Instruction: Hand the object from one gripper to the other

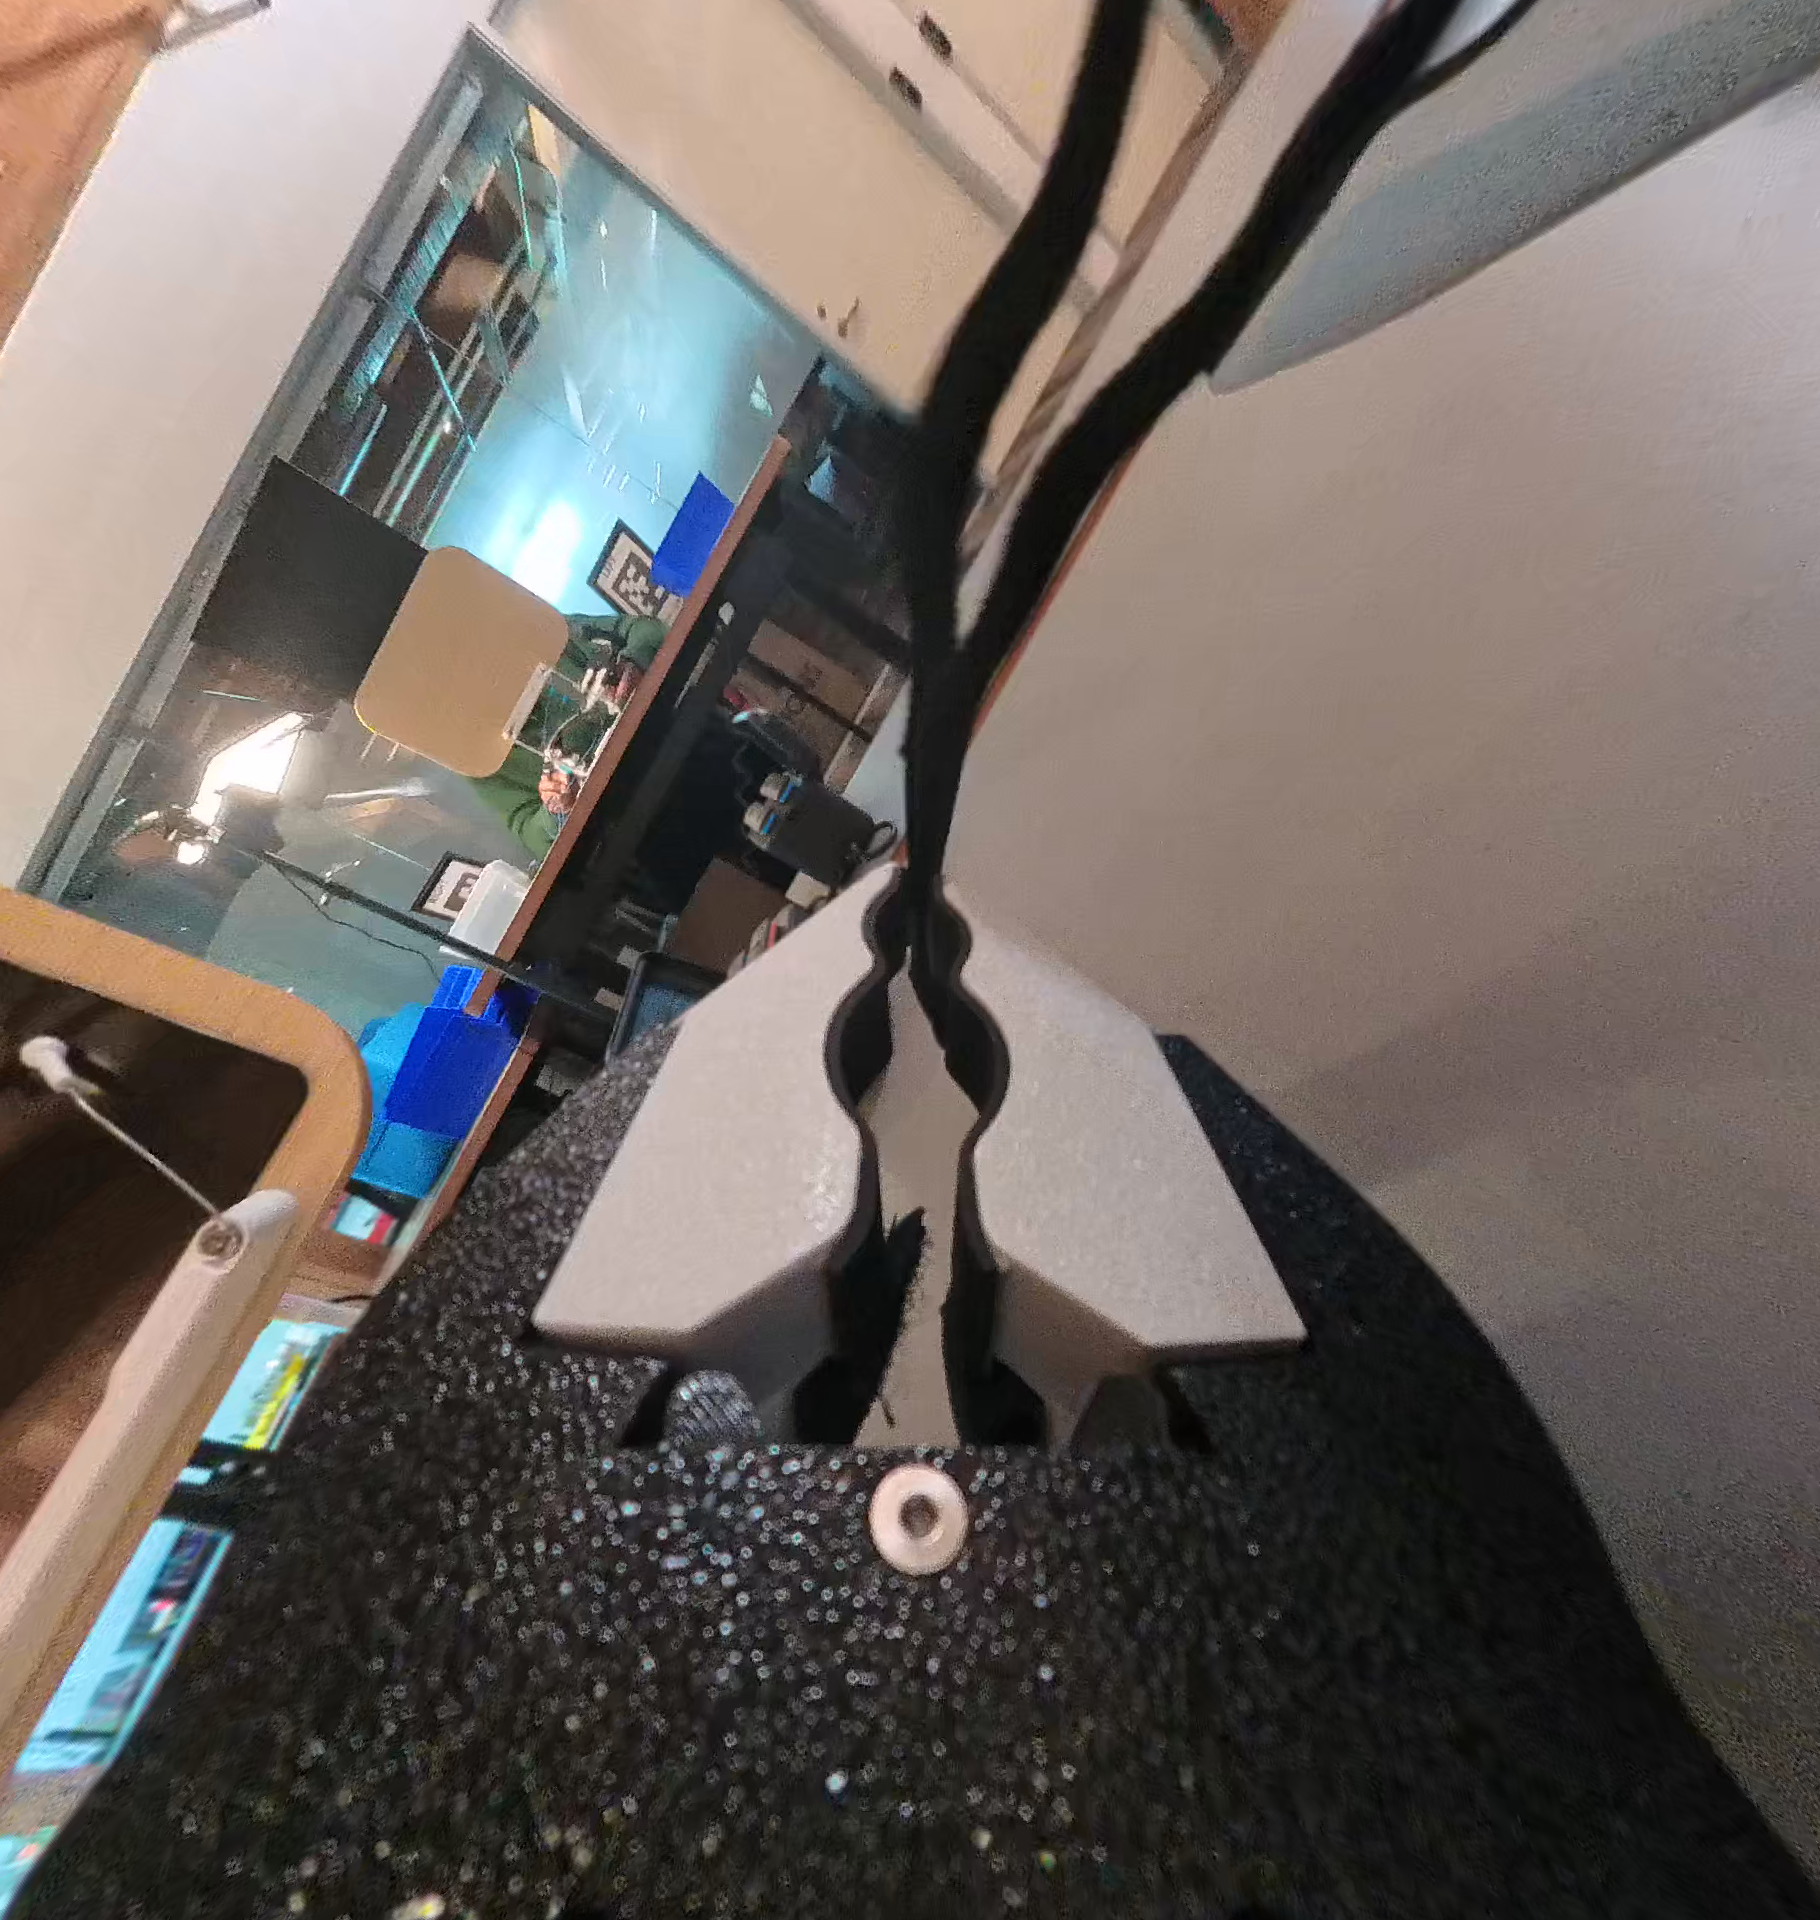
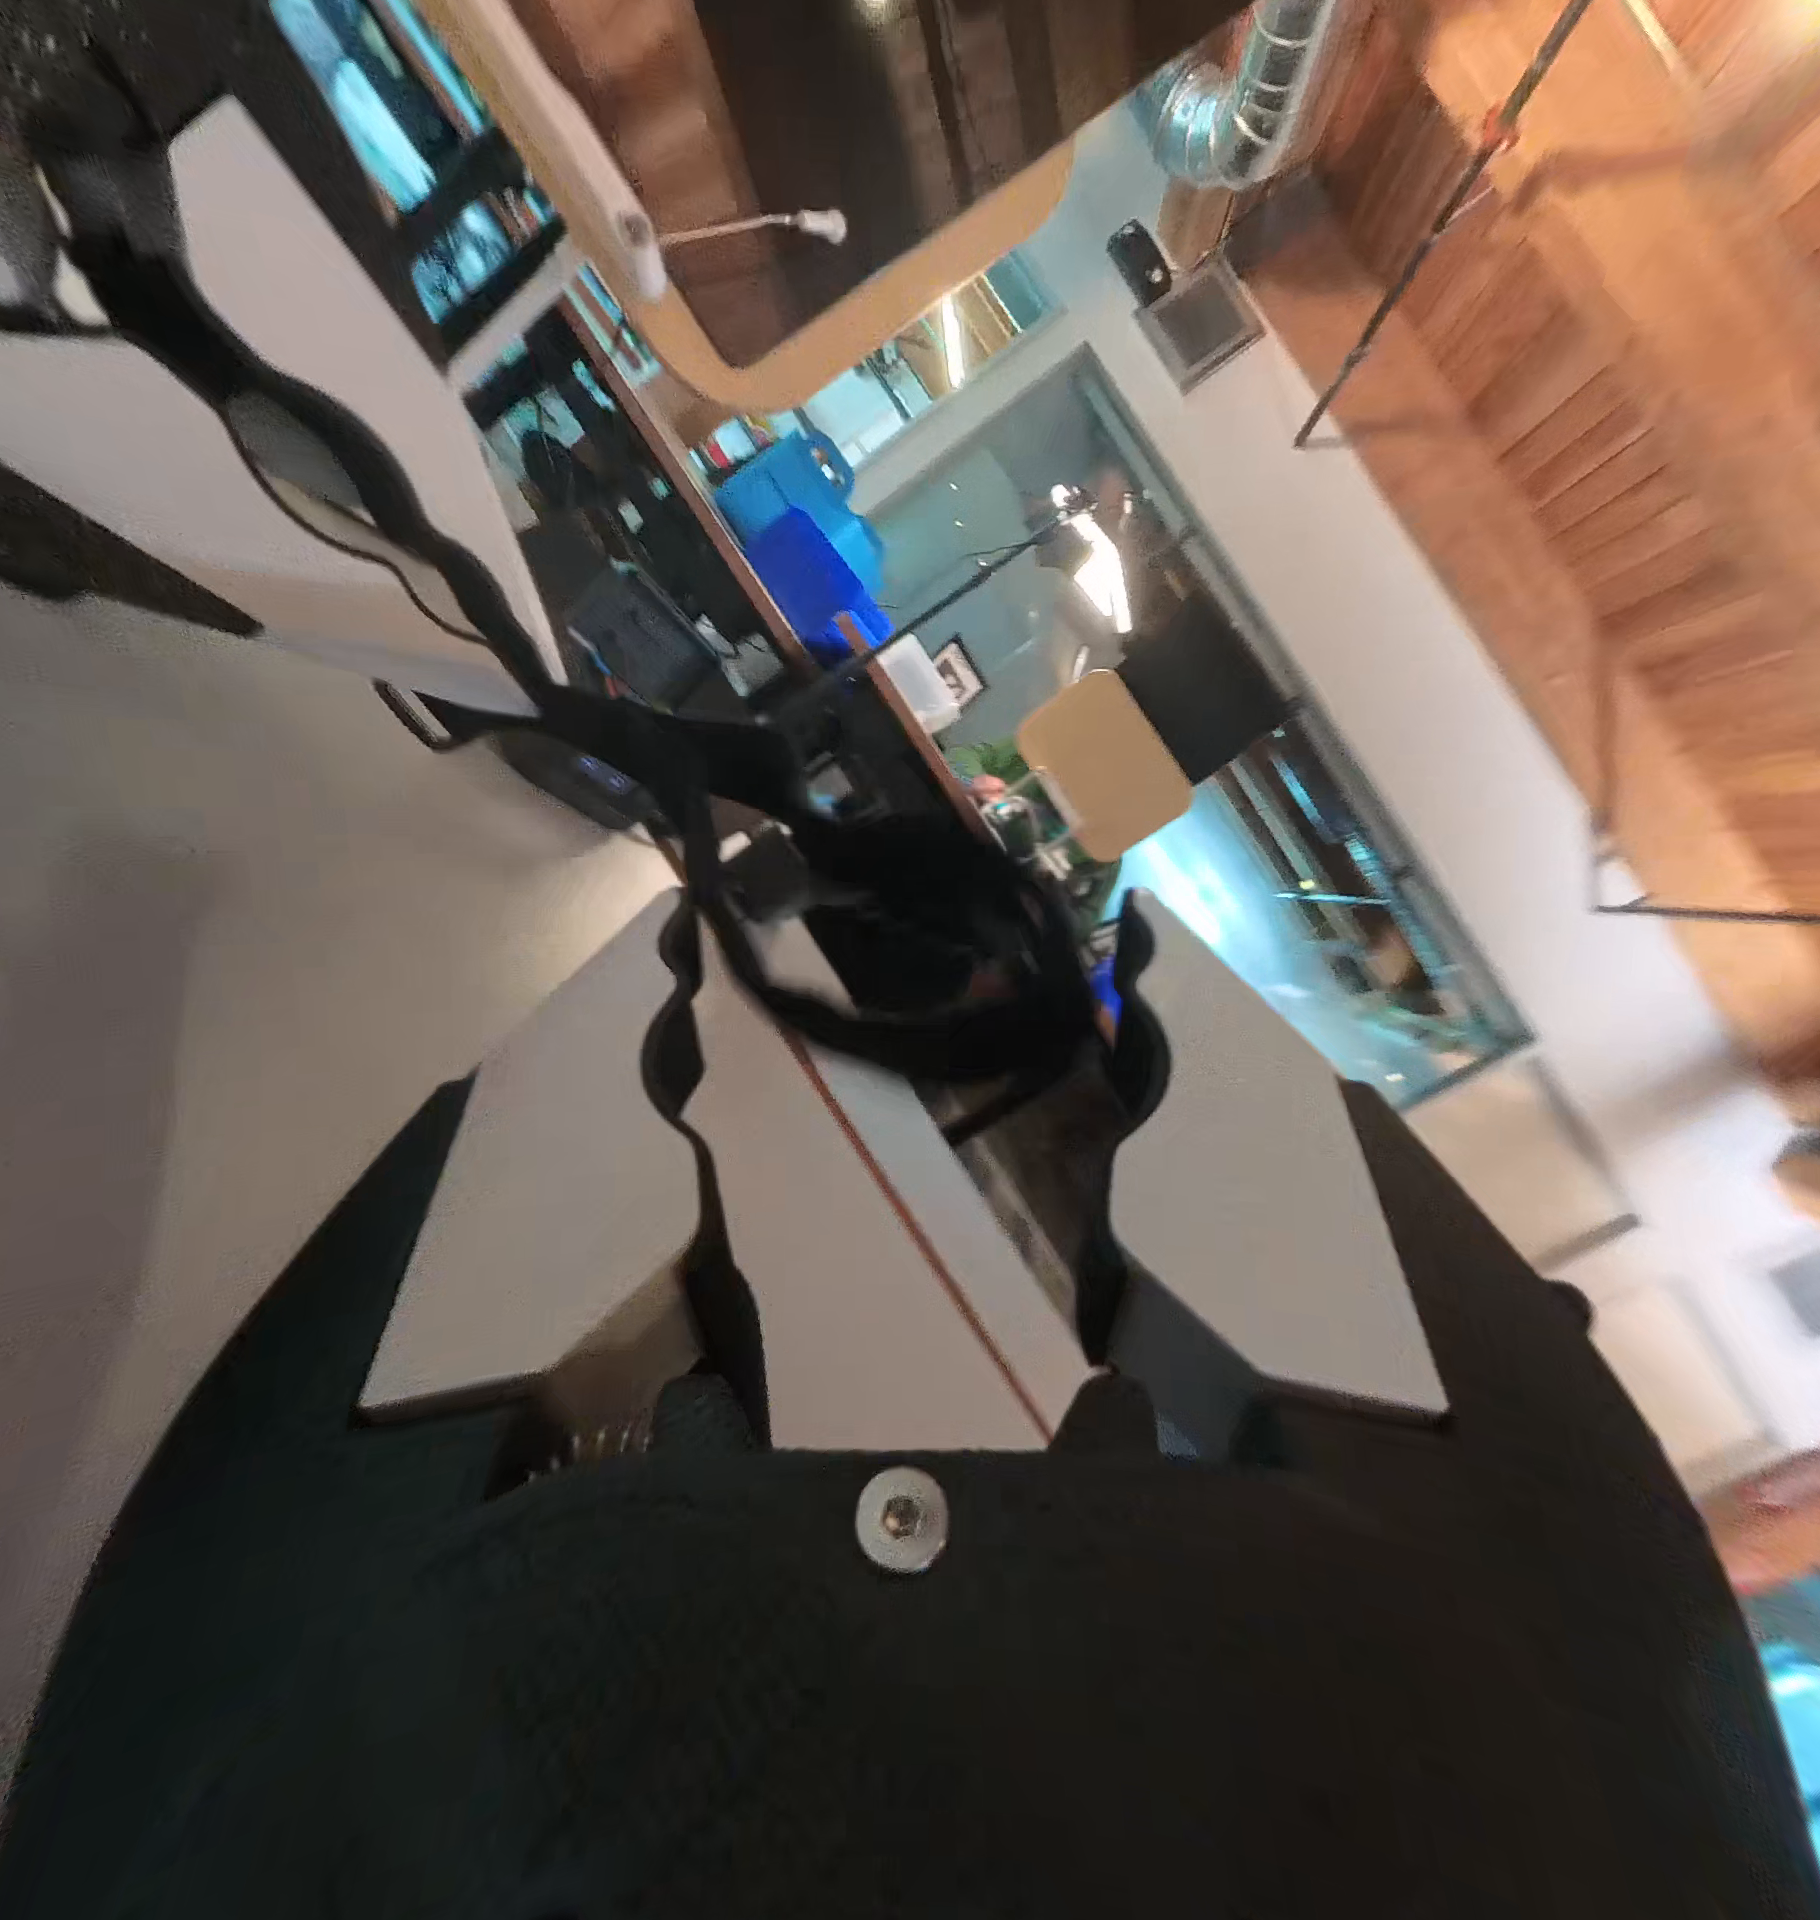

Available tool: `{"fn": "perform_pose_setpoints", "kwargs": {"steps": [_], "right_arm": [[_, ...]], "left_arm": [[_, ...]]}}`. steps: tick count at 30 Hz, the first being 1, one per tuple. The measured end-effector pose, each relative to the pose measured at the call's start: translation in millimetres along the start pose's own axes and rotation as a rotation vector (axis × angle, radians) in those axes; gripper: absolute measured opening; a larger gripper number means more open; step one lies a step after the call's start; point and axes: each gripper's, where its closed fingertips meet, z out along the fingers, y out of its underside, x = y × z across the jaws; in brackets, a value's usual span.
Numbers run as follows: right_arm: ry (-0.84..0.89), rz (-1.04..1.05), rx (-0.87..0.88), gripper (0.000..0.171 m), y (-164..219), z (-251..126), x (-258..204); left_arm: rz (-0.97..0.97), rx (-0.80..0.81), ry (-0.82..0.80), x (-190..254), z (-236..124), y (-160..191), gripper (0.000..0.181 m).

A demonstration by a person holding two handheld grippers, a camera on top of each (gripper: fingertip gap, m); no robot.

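Here, in the left wrist view, the left tool was clamped on a black strap above the white worktop. In the right wrist view, the right tool stood wide around the strap's loop. Being limp, the strap could slip past the closing fingers.

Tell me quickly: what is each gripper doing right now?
Left gripper: closed on the black strap.
Right gripper: open; the strap's loop hangs between its fingers, not clamped.
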Motion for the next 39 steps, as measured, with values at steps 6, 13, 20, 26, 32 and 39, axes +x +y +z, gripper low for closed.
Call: {"fn": "perform_pose_setpoints", "kwargs": {"steps": [6, 13, 20, 26, 32, 39], "right_arm": [[-0.113, -0.149, -0.101, 0.093, 5, 8, -32], [-0.168, -0.158, -0.372, 0.053, 50, 12, -50], [-0.164, 0.206, -0.318, 0.002, 38, 10, -32], [-0.309, 0.931, -0.175, 0.002, 29, 7, -19], [-0.543, 1.516, 0.03, 0.002, 11, 1, -10], [-0.662, 1.72, 0.293, 0.001, -20, -5, 1]], "left_arm": [[0.043, -0.021, -0.001, 4, 0, -1, 0.0], [0.019, 0.059, -0.016, 2, -7, -17, 0.0], [-0.205, 0.233, -0.148, -30, -24, -37, 0.026], [-0.415, 0.441, -0.085, -38, -35, -50, 0.067], [-0.633, 0.638, 0.2, -24, -49, -66, 0.046], [-0.891, 0.584, 0.637, 20, -44, -84, 0.06]]}}
